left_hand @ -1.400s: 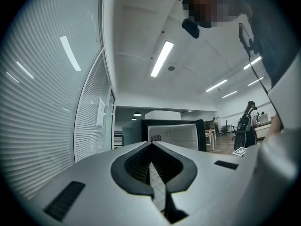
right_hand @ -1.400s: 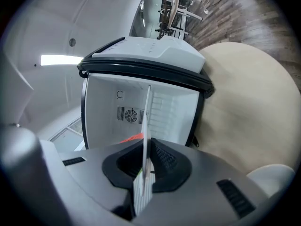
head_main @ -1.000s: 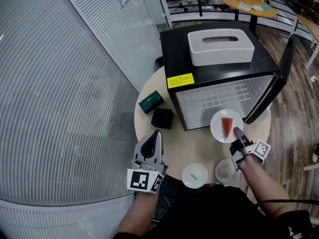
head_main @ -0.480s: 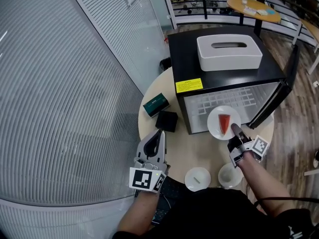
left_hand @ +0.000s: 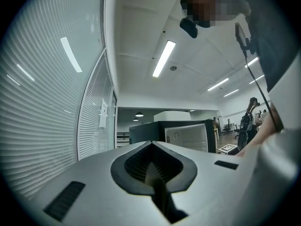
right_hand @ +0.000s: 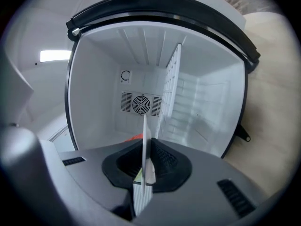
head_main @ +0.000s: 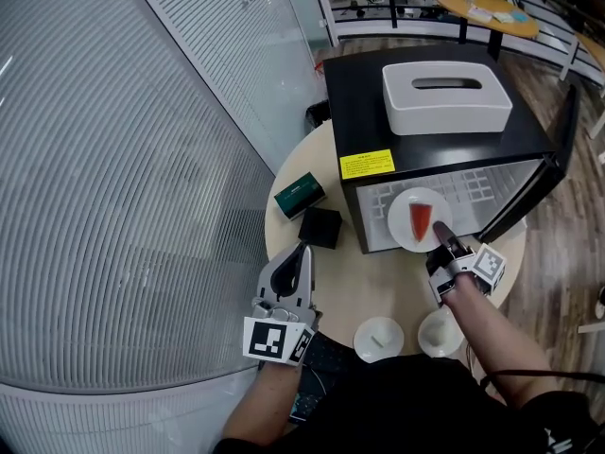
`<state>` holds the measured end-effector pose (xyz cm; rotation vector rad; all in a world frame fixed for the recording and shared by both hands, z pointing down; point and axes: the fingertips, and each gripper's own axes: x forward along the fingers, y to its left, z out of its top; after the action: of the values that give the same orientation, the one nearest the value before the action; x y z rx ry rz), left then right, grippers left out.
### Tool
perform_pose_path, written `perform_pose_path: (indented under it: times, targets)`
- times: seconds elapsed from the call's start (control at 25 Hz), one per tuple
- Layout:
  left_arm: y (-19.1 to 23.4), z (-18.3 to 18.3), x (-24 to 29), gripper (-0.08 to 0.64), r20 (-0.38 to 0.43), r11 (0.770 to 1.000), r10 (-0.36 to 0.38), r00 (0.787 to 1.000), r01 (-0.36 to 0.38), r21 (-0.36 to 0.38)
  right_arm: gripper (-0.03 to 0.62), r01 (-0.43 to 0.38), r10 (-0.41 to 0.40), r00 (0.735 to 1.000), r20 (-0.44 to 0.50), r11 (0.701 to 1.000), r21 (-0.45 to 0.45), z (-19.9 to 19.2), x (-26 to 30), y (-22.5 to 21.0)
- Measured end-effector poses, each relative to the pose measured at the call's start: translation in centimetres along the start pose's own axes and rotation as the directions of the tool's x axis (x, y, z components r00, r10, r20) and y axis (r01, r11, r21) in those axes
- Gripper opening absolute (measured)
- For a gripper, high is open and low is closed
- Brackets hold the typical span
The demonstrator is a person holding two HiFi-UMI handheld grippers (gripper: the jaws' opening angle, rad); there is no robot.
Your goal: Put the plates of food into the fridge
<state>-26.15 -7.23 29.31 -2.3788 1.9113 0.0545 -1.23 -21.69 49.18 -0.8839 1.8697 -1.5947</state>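
The right gripper (head_main: pixel 441 233), clamped on the rim of one plate (head_main: pixel 416 218), holds it at the open fridge (head_main: pixel 378 93) mouth, not yet inside; two other plates (head_main: pixel 378 337) wait on the table (head_main: pixel 397 282), and the left gripper (head_main: pixel 299 253) hangs closed and empty.

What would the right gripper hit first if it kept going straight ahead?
Probably nothing until the back wall of the open fridge: the right gripper, shut on the plate, points inside. The shelf runs close beside that line, so the plate could scrape it.
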Motion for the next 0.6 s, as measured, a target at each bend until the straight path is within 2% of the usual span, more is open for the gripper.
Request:
perform_pose_path:
  times: [0.6]
  targets:
    - [2.5,-1.4,0.2,0.003,-0.029,0.999,0.047,0.998,-0.047,-0.015,0.028,0.068,-0.07,0.997,0.044,0.996,0.058,-0.7,3.6,-2.2]
